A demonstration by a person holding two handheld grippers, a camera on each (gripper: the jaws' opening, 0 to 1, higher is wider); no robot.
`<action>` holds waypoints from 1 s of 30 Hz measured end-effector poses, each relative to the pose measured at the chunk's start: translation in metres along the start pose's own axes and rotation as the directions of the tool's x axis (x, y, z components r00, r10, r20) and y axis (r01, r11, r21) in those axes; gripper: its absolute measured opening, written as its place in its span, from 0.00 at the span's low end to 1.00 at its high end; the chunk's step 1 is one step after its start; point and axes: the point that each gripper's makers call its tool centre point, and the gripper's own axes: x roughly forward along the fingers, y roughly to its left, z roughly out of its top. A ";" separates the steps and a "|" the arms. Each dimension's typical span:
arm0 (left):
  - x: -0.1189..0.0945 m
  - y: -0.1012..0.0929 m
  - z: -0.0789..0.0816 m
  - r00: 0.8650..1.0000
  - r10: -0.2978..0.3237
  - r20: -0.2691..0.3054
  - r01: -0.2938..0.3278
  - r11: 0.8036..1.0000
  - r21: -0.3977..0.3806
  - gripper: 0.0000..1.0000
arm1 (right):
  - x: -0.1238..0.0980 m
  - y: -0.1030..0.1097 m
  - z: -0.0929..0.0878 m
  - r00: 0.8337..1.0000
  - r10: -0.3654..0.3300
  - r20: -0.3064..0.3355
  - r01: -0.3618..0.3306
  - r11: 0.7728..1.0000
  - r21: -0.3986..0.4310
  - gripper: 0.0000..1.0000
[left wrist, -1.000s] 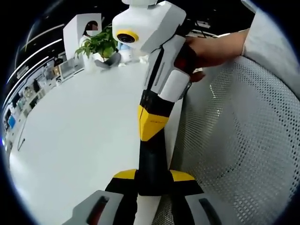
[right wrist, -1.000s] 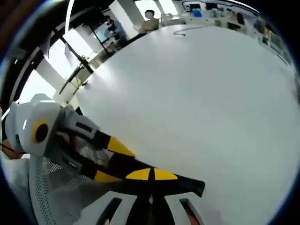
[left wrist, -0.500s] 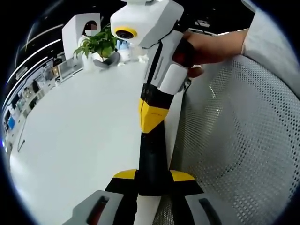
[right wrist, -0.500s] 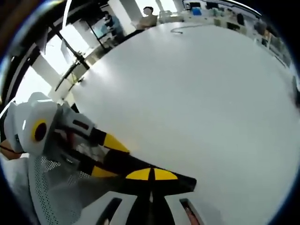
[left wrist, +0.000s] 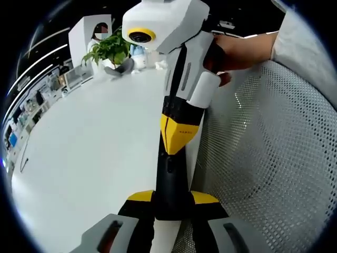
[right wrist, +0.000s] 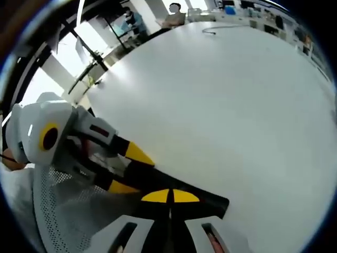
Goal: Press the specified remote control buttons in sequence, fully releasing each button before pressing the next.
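As the clenched right gripper (left wrist: 171,195) is slid across the left gripper (right wrist: 213,199), whose grip cannot be told, no button is pressed.

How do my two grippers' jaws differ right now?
The right gripper has its yellow jaw pieces meeting, so it looks shut. The left gripper has its yellow pieces apart, with the right gripper's black tip between them; whether it clamps that tip is unclear. The left gripper's black tip instead lies across the right gripper's front. Both are white, yellow and black, above the white table.

No readable text, labels or numbers.
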 end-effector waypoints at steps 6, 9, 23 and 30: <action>0.000 0.000 0.000 1.000 0.000 0.003 0.000 1.000 0.002 0.25 | 0.001 0.001 -0.001 1.000 -0.019 0.001 0.019 0.999 -0.046 0.00; 0.000 0.000 0.000 1.000 -0.001 0.004 0.001 1.000 0.001 0.25 | 0.001 0.001 -0.001 1.000 -0.027 0.007 0.027 0.998 -0.063 0.00; 0.000 0.000 0.000 1.000 -0.003 0.007 0.003 1.000 -0.005 0.25 | 0.000 -0.001 0.001 0.999 0.032 -0.004 -0.032 0.997 0.067 0.00; 0.000 0.000 0.000 1.000 -0.003 0.007 0.003 1.000 -0.008 0.25 | -0.008 -0.001 0.002 0.996 0.088 0.005 -0.087 0.979 0.186 0.00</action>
